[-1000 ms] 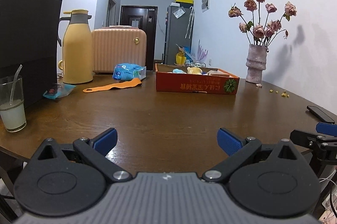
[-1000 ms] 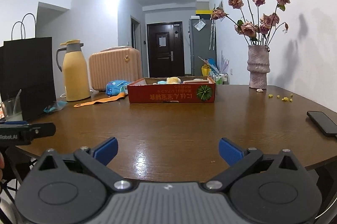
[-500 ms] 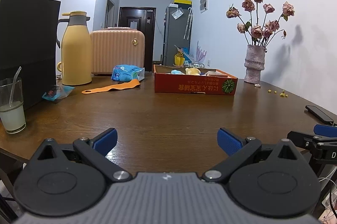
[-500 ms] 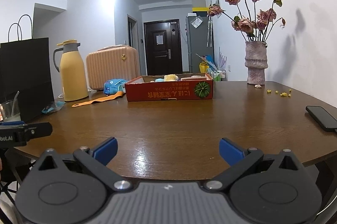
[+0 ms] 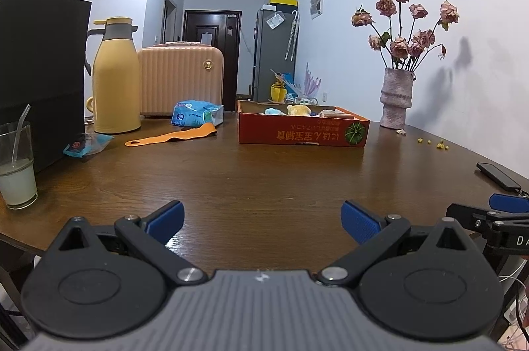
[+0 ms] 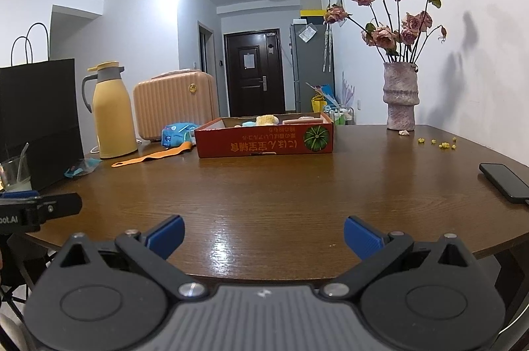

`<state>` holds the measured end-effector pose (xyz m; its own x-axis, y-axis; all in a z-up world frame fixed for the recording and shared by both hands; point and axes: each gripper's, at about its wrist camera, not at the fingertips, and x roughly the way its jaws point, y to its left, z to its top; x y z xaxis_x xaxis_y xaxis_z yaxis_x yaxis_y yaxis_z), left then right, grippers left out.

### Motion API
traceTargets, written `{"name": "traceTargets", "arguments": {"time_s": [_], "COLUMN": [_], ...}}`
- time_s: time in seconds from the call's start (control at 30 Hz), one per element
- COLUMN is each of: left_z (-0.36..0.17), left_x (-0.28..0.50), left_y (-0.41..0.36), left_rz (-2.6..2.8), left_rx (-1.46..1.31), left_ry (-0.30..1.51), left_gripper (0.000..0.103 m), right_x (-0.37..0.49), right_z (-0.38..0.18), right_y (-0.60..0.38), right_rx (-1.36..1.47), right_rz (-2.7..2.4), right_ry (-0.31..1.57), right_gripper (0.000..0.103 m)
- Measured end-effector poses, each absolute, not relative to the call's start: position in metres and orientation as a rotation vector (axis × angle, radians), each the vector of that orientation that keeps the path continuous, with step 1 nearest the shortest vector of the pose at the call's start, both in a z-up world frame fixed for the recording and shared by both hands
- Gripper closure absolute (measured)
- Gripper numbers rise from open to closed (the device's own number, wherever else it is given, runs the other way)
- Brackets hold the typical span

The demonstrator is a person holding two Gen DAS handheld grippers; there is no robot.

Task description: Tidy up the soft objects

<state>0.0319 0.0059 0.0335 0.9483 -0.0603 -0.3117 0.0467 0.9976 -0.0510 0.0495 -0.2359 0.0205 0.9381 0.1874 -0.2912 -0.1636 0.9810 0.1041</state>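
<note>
A red cardboard box (image 5: 302,130) stands at the far middle of the round wooden table (image 5: 264,182). It holds soft items, among them a yellow plush (image 5: 298,109) and a light blue one (image 5: 273,111). The box also shows in the right wrist view (image 6: 264,142), with the yellow plush (image 6: 267,119) inside. My left gripper (image 5: 263,220) is open and empty over the table's near edge. My right gripper (image 6: 263,235) is open and empty at the near edge, to the right of the left one. Both are far from the box.
A blue tissue pack (image 5: 195,113), an orange strap (image 5: 172,136), a yellow thermos (image 5: 114,76), a pink case (image 5: 180,80), a black bag (image 5: 39,70) and a glass with a straw (image 5: 16,175) stand at the left. A vase of roses (image 5: 396,96) and a phone (image 5: 499,177) are at the right.
Both grippers have tilted slightly upward, so the table scene sits a little lower in each view. Both stay open and empty.
</note>
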Motion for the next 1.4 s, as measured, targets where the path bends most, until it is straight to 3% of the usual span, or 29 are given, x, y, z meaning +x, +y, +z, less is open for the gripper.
{"name": "traceTargets", "arguments": {"time_s": [1.4], "left_z": [0.0365], "left_x": [0.0304], "left_y": [0.0082], "left_rz": [-0.060], "left_rx": [-0.041], "left_ry": [0.302], "left_gripper": [0.000], "right_x": [0.0477], "right_z": [0.0215], "right_y": [-0.2339], "right_rx": [0.081], "right_rz": [0.165], "right_ry": [0.278], "right_gripper": [0.000]}}
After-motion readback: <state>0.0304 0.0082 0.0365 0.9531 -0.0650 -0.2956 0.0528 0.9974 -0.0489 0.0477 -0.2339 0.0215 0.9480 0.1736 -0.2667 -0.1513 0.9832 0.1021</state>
